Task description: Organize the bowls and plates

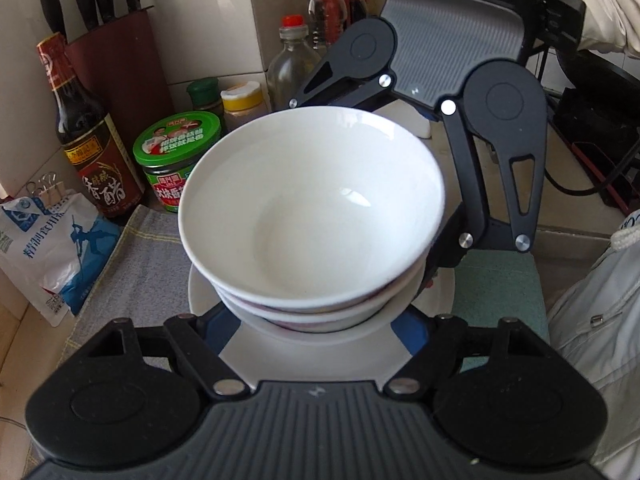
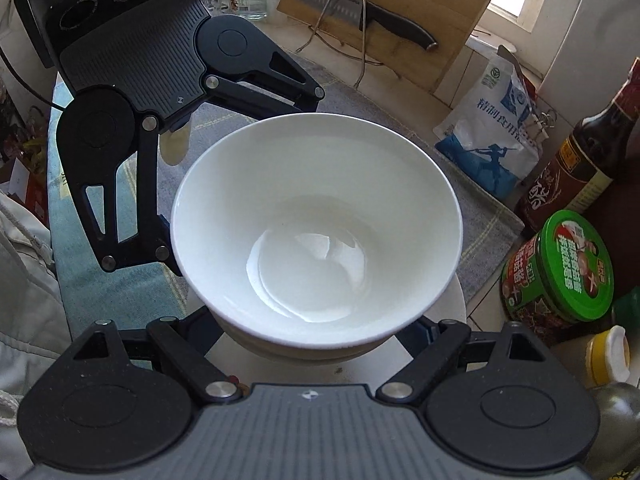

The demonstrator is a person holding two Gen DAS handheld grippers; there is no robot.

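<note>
A stack of white bowls (image 1: 312,208) sits on a white plate (image 1: 320,352) on the counter; it also shows in the right wrist view (image 2: 316,220), on the plate (image 2: 452,308). My left gripper (image 1: 316,332) is open, its blue fingers (image 1: 224,328) spread on either side of the stack's base over the plate. My right gripper (image 2: 316,340) is open too, fingers on either side of the stack from the opposite side. Each gripper shows in the other's view: the right one (image 1: 432,248), the left one (image 2: 168,240). The fingertips are hidden by the bowls.
A grey cloth (image 1: 136,272) and a green mat (image 1: 504,292) lie under the plate. Vinegar bottle (image 1: 88,148), green-lidded jar (image 1: 176,156), salt bag (image 1: 52,248), spice jars and knife block (image 1: 112,40) crowd one side. A cutting board with knife (image 2: 384,16) leans behind.
</note>
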